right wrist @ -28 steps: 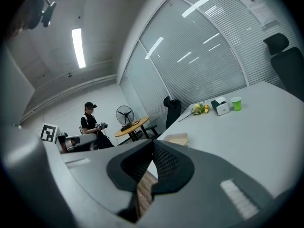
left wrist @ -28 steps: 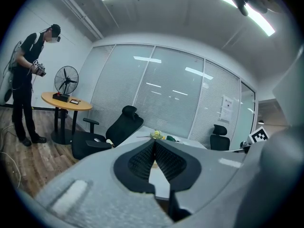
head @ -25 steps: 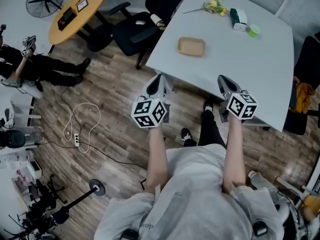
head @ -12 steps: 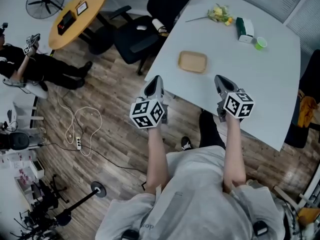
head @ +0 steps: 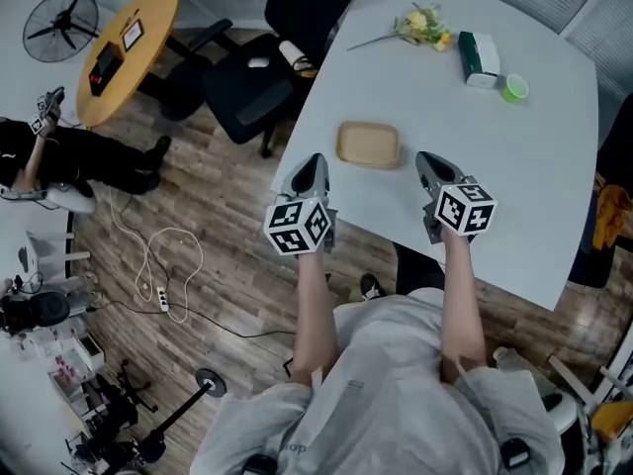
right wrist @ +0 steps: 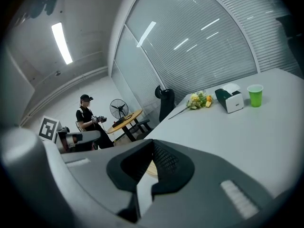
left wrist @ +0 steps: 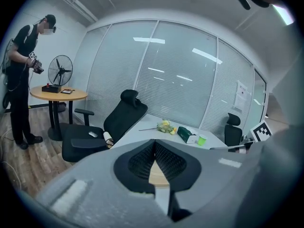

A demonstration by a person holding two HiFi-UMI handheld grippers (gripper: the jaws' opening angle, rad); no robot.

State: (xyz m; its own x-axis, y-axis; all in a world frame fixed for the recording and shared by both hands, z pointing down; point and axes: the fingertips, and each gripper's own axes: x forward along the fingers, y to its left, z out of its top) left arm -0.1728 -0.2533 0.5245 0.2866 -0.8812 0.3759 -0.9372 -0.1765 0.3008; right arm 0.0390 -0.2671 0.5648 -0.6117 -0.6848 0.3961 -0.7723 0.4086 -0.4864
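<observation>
Two hand-held grippers, the left hand-held gripper (head: 313, 163) and the right hand-held gripper (head: 427, 161), hover at the near edge of a pale grey bench (head: 495, 186), each with its jaws pressed together on nothing. The bench stands on a wood-plank floor (head: 198, 216) in an office with blind-covered glass walls (left wrist: 166, 80), beside a black office chair (head: 247, 87) and a round yellow table (head: 129, 38). A tan, shallow, rounded-rectangular tray (head: 368, 144) lies flat on the bench just ahead of the grippers and between them.
</observation>
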